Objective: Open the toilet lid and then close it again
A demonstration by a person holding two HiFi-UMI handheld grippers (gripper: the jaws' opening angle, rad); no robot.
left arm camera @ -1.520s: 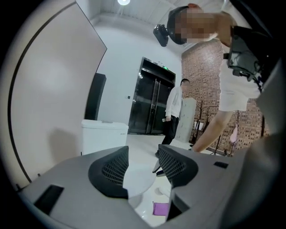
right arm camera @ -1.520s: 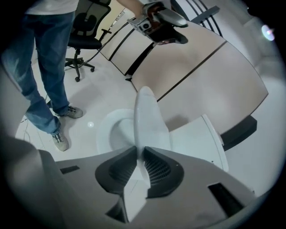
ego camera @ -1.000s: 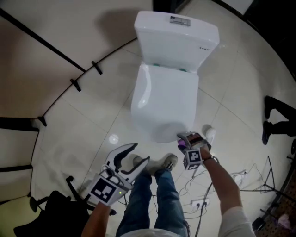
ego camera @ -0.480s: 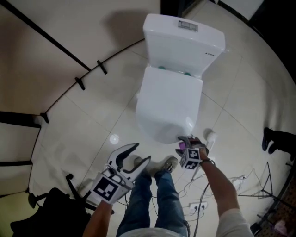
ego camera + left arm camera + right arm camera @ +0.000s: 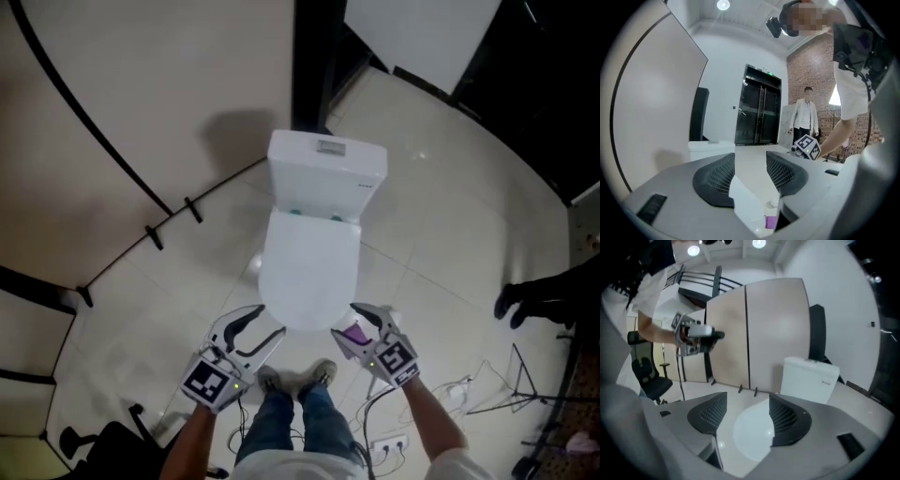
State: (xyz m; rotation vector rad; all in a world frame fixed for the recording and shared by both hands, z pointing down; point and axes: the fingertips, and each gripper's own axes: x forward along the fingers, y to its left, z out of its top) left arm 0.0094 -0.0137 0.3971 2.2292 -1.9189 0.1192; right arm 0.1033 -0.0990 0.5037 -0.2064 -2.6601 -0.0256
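Note:
The white toilet stands mid-floor with its lid (image 5: 309, 267) shut flat and its tank (image 5: 328, 173) behind. Both grippers hover near the bowl's front edge, apart from it. My left gripper (image 5: 262, 323) is open at the front left with nothing between its fingers; its own view shows the tank (image 5: 710, 149) and the right gripper's marker cube (image 5: 807, 146). My right gripper (image 5: 349, 325) is open at the front right, and nothing is held in it. In the right gripper view the lid (image 5: 750, 432) shows beyond the open jaws, with the tank (image 5: 811, 376) behind.
A beige partition (image 5: 141, 141) on black feet runs along the left. Cables and a power strip (image 5: 394, 441) lie on the floor at lower right, next to a tripod (image 5: 525, 375). An office chair (image 5: 103, 450) is at lower left. Another person (image 5: 804, 119) stands by black doors.
Both grippers have risen, the right one much more, and it has rolled away from the lid's front right edge. The head view now looks from higher up. The lid stays down.

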